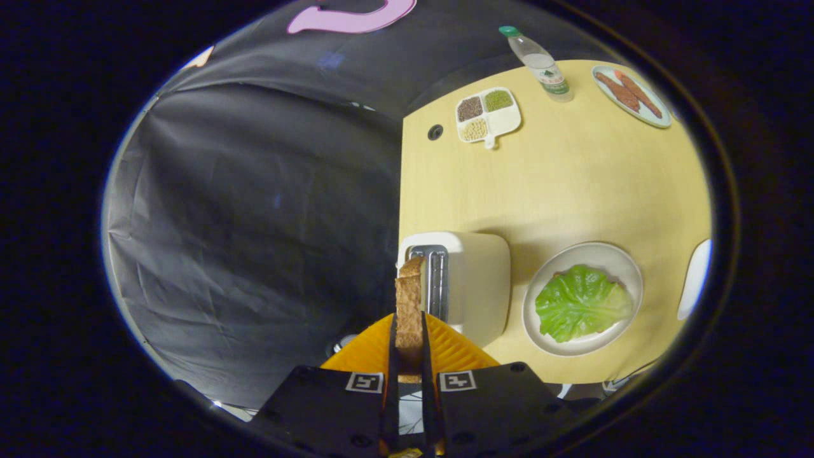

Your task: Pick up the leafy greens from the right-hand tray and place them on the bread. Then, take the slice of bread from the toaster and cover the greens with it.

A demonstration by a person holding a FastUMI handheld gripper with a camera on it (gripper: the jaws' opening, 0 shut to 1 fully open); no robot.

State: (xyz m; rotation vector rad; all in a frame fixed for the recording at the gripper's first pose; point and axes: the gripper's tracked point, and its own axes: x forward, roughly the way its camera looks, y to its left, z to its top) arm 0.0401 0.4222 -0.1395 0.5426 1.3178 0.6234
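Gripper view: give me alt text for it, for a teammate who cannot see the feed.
The gripper is shut on a slice of bread, held on edge between its fingers above a white toaster. Beside the toaster, a white plate holds a lettuce leaf. Farther along the wooden table stand a divided dish, a bottle and another plate.

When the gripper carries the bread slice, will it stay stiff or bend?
The bread slice, clamped on edge by the gripper, stands straight beyond the fingers, so probably stiff. Its toasted look suggests it is light, perhaps crumbly under hard squeezing.
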